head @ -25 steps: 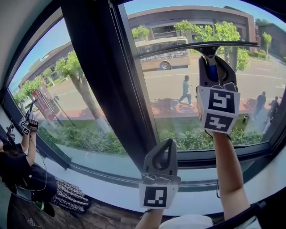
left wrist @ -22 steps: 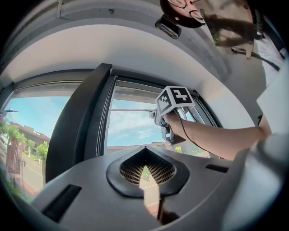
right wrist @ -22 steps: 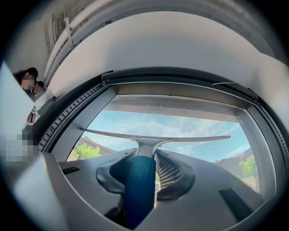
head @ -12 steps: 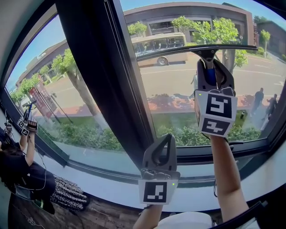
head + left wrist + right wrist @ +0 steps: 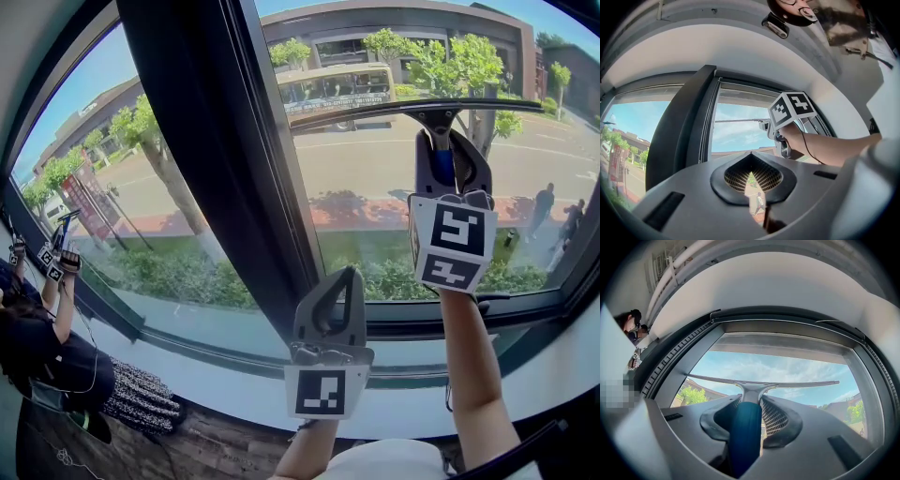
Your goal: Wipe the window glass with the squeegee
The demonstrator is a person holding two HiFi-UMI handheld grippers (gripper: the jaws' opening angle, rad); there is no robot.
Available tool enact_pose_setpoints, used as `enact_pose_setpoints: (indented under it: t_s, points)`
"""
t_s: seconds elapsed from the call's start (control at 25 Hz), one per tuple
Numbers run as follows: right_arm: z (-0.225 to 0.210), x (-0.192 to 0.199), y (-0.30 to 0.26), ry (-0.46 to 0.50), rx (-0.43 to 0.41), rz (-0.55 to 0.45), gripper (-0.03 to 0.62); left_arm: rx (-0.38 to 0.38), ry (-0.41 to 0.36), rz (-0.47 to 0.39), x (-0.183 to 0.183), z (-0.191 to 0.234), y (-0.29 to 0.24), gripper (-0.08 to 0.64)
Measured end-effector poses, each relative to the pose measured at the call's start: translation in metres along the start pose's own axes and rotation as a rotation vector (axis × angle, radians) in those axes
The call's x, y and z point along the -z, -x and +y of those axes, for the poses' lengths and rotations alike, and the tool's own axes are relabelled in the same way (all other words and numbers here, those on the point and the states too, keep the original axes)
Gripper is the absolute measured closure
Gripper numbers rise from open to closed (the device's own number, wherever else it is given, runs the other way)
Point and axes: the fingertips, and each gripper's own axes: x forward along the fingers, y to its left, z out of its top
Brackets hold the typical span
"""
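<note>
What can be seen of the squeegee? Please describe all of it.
The squeegee has a long, thin, dark blade on a grey forked neck and a blue handle. The right gripper is shut on the handle and holds it upright, with the blade on top and nearly level. The blade lies at the upper part of the right window pane and spans most of its width; contact with the glass cannot be confirmed.

The right grey two-jaw claw (image 5: pixel 452 141), raised high on a bare outstretched forearm (image 5: pixel 473 366), is clamped on the black squeegee's blue handle (image 5: pixel 443 161). The left grey claw (image 5: pixel 351 274) sits lower (jaws together, holding nothing), pointing upward.
</note>
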Motion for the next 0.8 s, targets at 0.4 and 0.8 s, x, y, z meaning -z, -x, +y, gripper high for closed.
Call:
enact_pose_setpoints:
  t_s: [0.4,0.8]
  points:
    - [0.004,0.019,0.016,-0.015,0.004,0.014,0.465,-0.014,-0.008,0.017,0.004,0.000,0.000,0.558]
    - [0.011,0.041,0.028,-0.017,-0.004,0.056,0.465,-0.024,-0.010,0.038,0.008,0.002,0.002,0.558]
